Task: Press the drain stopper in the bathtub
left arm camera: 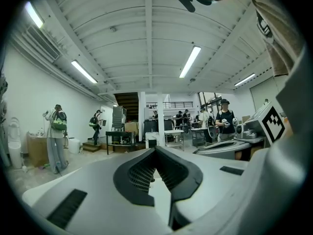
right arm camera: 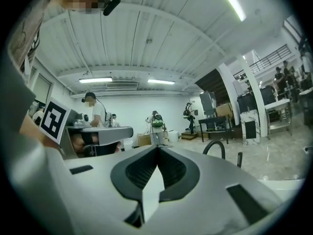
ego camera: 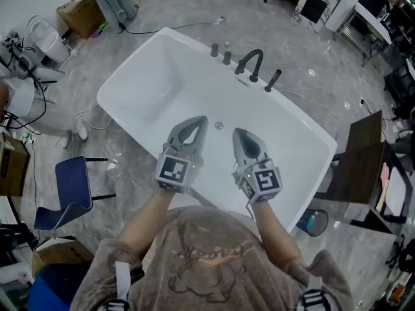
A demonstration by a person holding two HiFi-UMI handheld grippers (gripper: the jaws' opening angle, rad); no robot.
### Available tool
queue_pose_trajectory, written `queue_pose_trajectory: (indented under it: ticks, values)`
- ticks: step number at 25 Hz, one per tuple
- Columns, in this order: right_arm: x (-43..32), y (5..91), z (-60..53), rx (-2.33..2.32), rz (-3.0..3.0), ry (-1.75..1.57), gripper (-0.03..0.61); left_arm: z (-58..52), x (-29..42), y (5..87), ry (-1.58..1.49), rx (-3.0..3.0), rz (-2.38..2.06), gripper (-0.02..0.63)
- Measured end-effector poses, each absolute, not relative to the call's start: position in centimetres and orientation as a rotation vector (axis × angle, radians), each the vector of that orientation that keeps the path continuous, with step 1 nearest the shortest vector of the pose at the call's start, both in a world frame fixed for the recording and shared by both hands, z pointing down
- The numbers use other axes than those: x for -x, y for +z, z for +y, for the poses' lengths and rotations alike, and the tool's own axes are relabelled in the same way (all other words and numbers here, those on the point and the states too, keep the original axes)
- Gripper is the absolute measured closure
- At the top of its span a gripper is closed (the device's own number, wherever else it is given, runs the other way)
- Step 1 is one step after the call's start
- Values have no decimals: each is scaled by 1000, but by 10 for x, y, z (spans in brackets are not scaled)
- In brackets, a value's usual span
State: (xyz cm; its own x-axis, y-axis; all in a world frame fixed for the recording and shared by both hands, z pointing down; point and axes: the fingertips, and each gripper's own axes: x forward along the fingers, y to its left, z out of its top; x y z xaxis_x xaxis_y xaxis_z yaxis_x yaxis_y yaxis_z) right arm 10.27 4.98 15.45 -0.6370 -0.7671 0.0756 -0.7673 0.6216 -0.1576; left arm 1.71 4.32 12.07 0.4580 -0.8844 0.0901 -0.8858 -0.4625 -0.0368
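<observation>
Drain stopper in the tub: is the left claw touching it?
Apart. The head view shows a strip of bare white tub floor between the tip of the left claw and the drain stopper.

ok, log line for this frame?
phase: pre-press | left hand-held gripper: shut, empty | right hand-held gripper: shut, empty | both: over bathtub | drain stopper: on tub floor between their tips, untouched

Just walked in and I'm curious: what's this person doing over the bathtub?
A person stands over a white bathtub with a hand-held gripper in each hand. The left hand-held gripper and right hand-held gripper are both shut and empty, held over the tub near the drain stopper. Neither seems to touch it yet.
</observation>
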Motion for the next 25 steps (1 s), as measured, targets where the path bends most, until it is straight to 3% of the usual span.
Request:
queue_pose_trajectory:
  ticks: [25]
  values:
    - [-42, 248, -78, -1566, -2616, 252, 578, -87, 25, 217, 101, -2858, -1284, 611]
